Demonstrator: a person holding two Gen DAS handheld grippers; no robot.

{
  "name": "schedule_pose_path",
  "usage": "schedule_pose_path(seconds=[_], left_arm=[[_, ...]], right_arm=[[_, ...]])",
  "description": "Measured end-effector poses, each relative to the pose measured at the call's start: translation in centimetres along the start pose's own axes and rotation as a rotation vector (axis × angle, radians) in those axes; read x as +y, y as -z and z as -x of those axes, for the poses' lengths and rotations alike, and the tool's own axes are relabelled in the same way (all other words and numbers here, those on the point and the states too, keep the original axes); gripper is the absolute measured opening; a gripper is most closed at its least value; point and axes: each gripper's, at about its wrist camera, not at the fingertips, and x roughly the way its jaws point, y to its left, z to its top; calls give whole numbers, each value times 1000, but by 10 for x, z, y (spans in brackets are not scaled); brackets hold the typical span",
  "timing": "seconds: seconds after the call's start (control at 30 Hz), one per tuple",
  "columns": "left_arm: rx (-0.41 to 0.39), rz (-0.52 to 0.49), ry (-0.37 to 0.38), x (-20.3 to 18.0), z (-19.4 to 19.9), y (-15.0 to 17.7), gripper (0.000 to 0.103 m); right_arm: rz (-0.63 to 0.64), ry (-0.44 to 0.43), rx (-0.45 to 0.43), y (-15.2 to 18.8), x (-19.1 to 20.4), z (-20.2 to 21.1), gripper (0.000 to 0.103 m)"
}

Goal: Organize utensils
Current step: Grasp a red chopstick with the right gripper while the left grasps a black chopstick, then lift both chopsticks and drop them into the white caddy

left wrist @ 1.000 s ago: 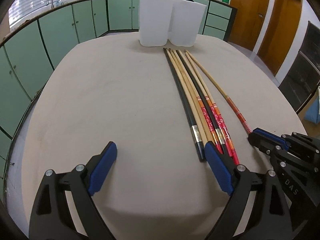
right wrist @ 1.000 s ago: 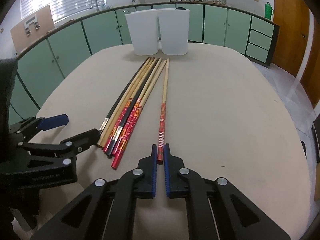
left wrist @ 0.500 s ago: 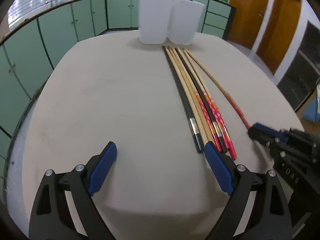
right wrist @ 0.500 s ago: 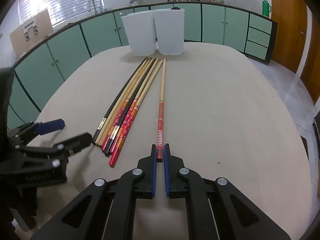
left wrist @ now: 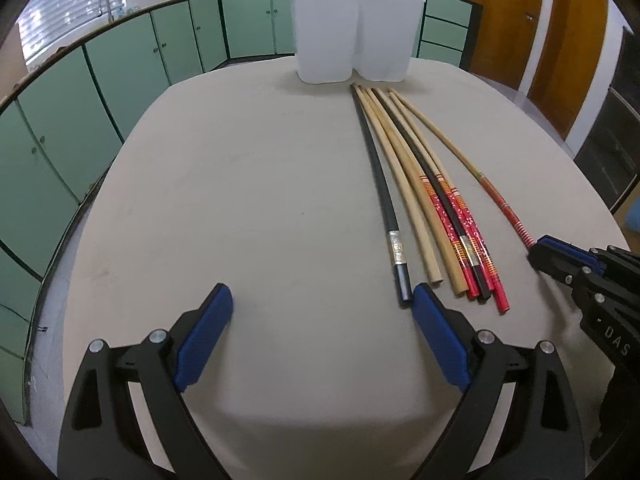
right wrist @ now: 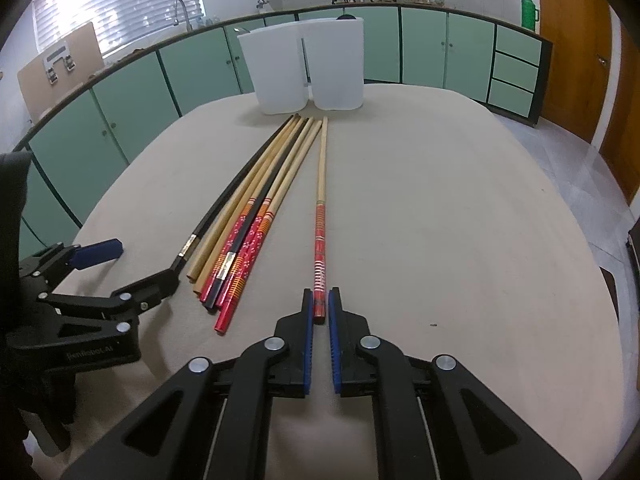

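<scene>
Pinching lone red-handled wooden chopstick [right wrist: 321, 236] in my right claw [right wrist: 319, 312]; left claw [left wrist: 322, 308] spread wide beside chopstick bundle [left wrist: 432, 216] on beige worktop [left wrist: 240, 200].

White raised letters reading "DAS" stand on the black body of the right gripper [left wrist: 560, 258] where it enters the left wrist view at the right edge; whatever follows is cut off by the edge of the frame. In the right wrist view, the black body of the left gripper [right wrist: 132, 268] carries a line of small pale lettering near its lower edge, too blurred to read with certainty. The chopsticks [right wrist: 256, 220] bear only printed stripes and flower patterns, with no legible characters.
</scene>
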Motion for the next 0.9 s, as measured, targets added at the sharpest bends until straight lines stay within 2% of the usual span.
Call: schedule_pose_path(seconds=[0.03,0.17,0.27,0.3,0.4,0.53,0.57,0.77,0.9], left_arm=[[0,-2,-1,-1,0,0,89],[-3,0,-1,-2,-1,-1,88],[-14,10,6,-2,-1,-2,78],[-19,9,9,-3,0,-3,71],[-32,4,23,-7,2,-3,46],[-43,-6,48,-13,4,-3,11],[-43,-8,60,-13,4,-3,7],[-36,6,82,-8,8,-6,6],[-74,-2,76,-4,26,-12,6]], right_arm=[[2,-4,0,0,1,0,17],[26,12,4,-1,7,-3,21],[26,12,5,-3,6,-5,22],[24,11,5,-3,5,-5,21],[8,13,3,-2,1,-3,6],[-14,-10,-5,-1,-4,-1,6],[-13,-10,-7,-1,-5,0,6],[-7,-11,-30,-5,-7,10,6],[0,-12,-66,-13,-9,25,6]])
